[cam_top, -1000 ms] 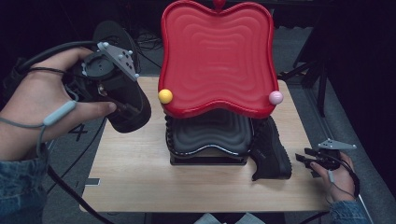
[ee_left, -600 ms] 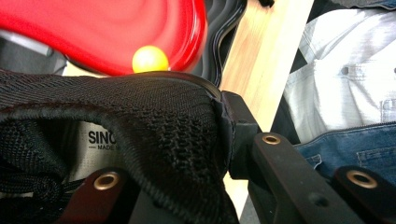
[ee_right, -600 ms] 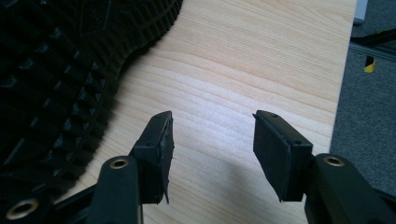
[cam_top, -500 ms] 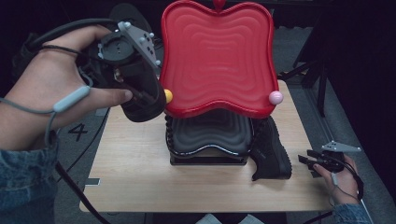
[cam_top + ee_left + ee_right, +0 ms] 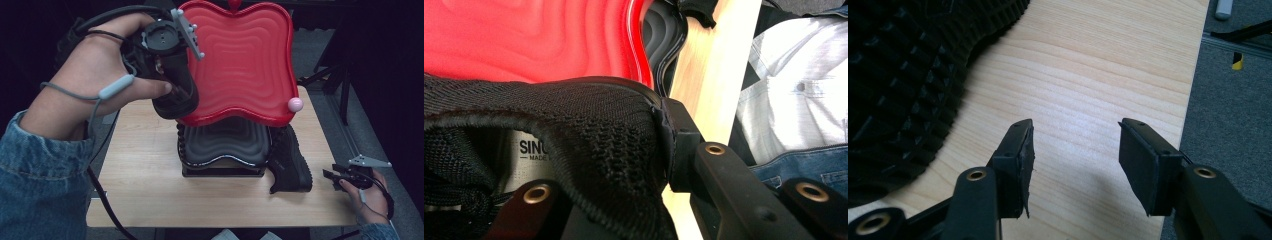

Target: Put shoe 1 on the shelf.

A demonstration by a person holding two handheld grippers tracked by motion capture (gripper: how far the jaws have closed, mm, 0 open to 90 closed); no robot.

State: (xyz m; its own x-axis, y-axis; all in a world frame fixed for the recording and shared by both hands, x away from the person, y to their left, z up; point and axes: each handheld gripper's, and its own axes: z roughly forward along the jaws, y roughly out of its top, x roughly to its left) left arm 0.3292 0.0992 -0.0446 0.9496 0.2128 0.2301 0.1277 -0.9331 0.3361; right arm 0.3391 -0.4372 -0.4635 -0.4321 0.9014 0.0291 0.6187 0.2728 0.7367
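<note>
Black knit shoe [image 5: 175,95] held aloft, toe down, at the red tray's [image 5: 245,60] left edge.

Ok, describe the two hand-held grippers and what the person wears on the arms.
Left hand-held gripper: black, round-bodied, with a grey three-cornered plate, a black cable and a grey wrist cord. Right hand-held gripper: black jaws with brass-coloured rivets and flat dark pads. Both sleeves are blue denim.

My left hand-held gripper [image 5: 175,95] and its black shoe [image 5: 176,90] cover the red tray's [image 5: 245,65] lower left corner. Insole print [image 5: 531,149] in left gripper view cut short by the mesh collar, unreadable. Shoe toe runs off frame. Second shoe [image 5: 290,162] half tucked behind the black trays [image 5: 225,150]. Tabletop [image 5: 150,185] near edge cropped.
</note>
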